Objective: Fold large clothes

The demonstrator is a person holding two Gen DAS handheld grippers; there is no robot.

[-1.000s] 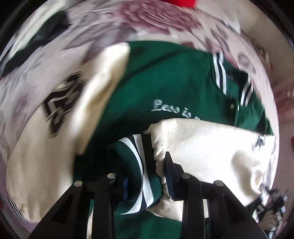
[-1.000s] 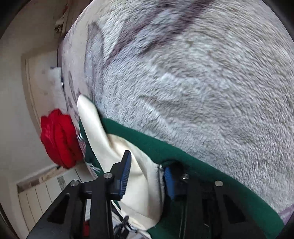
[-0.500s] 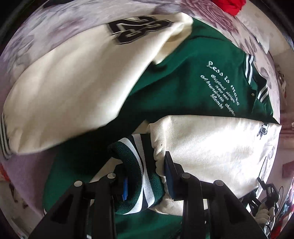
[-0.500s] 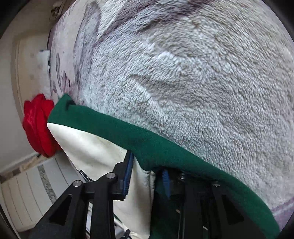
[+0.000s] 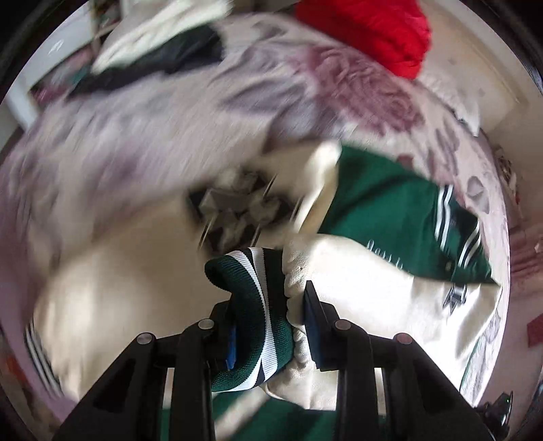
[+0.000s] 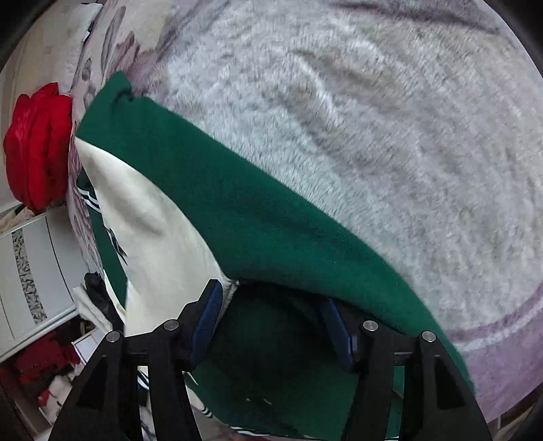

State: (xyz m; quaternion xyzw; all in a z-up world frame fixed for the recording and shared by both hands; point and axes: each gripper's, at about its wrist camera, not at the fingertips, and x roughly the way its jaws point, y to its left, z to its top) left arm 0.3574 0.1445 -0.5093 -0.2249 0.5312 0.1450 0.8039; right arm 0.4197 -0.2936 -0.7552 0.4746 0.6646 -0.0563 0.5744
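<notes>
A green varsity jacket [image 5: 383, 203] with cream sleeves lies on a fluffy grey-purple blanket [image 5: 142, 129]. My left gripper [image 5: 271, 322] is shut on the green-and-white striped cuff [image 5: 258, 305] of one cream sleeve [image 5: 373, 291] and holds it above the jacket. The other cream sleeve [image 5: 118, 271], with a black patch, lies blurred at the left. In the right wrist view my right gripper [image 6: 275, 325] is open, its jaws wide apart around the jacket's green body [image 6: 237, 210]; the fabric drapes over the right finger, and the cream sleeve [image 6: 149, 237] hangs to the left.
A red garment [image 5: 376, 30] lies at the far edge of the bed, also in the right wrist view [image 6: 34, 142]. Dark and white clothes [image 5: 169, 51] lie at the back left. A white drawer unit [image 6: 30, 271] stands beside the bed.
My right gripper has opened from nearly shut on the green fabric to wide apart. My left gripper has swung with the cuff still held; the view moved towards the blanket and is blurred.
</notes>
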